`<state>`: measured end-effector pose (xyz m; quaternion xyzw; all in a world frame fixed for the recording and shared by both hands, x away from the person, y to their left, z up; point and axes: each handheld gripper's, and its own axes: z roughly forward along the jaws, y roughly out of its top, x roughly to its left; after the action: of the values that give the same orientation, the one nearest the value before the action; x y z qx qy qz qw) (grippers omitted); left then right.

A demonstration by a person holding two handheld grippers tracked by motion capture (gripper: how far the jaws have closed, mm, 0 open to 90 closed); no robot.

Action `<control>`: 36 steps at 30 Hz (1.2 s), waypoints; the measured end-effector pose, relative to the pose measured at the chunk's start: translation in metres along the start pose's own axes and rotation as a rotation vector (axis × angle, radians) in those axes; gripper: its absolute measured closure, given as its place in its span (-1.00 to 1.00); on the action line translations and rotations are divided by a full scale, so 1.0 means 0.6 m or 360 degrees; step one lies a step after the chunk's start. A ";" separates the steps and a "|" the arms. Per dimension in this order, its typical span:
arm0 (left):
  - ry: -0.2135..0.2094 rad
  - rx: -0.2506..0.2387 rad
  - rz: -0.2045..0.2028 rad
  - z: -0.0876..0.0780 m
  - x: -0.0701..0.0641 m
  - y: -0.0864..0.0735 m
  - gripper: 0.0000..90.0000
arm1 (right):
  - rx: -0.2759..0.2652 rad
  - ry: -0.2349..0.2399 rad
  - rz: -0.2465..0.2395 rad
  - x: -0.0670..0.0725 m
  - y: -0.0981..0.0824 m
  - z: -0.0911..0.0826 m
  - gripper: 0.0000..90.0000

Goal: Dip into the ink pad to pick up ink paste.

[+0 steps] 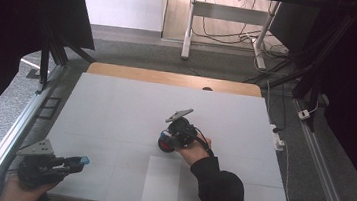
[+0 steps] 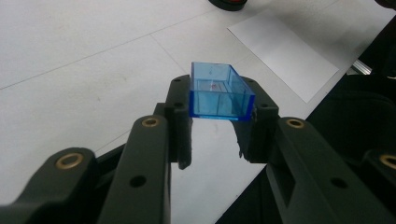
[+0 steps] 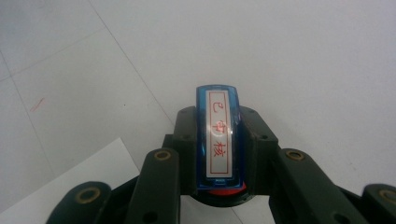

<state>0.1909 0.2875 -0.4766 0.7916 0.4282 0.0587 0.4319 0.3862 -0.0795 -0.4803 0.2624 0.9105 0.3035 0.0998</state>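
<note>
While left gripper (image 2: pixel 219 133) fingers clamp a blue cap (image 2: pixel 220 92) near worktop (image 1: pixel 114 114) front-left corner, right gripper (image 3: pixel 218 154) fingers clamp a blue stamp (image 3: pixel 218 140) mid-worktop, white paper (image 1: pixel 162 180) at front edge.

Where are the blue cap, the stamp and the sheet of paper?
blue cap (image 2: pixel 219 93), left gripper view, on its open clear-blue inside.
stamp (image 3: pixel 218 140), right gripper view, on its white label with red characters.
sheet of paper (image 1: pixel 162 181), high view, on its middle.

White table (image 1: pixel 114 119), wooden strip along far edge; white paper sheet (image 1: pixel 162 180) flat near front edge.
</note>
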 end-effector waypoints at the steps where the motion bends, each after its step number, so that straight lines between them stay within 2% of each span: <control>1: 0.0000 0.0000 0.0000 0.000 0.000 0.000 0.52 | 0.0001 0.0000 0.0001 0.000 0.000 0.000 0.58; 6: -0.0001 0.0002 0.0000 0.001 0.000 0.000 0.52 | 0.0014 -0.0026 -0.0012 0.005 0.002 0.001 0.58; 11: -0.0001 0.0005 0.0002 0.001 0.000 0.001 0.52 | 0.0039 -0.0076 -0.0077 0.014 0.004 0.002 0.58; 13: -0.0003 0.0006 0.0001 0.001 0.000 0.001 0.52 | 0.0038 -0.0079 -0.0070 0.014 0.004 0.003 0.58; 28: -0.0004 0.0007 -0.0011 0.002 0.001 0.001 0.52 | -0.0077 0.0164 0.0225 -0.033 -0.016 0.003 0.58; 32: -0.0007 0.0006 -0.0019 0.002 0.002 0.001 0.52 | -0.0070 0.0132 0.0194 -0.027 -0.014 0.003 0.58; 36: -0.0002 0.0013 -0.0027 0.002 0.002 0.001 0.52 | -0.0053 0.0057 0.0107 -0.013 -0.010 0.002 0.58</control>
<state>0.1927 0.2873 -0.4771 0.7898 0.4348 0.0527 0.4294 0.3908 -0.0872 -0.4850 0.2855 0.8977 0.3266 0.0777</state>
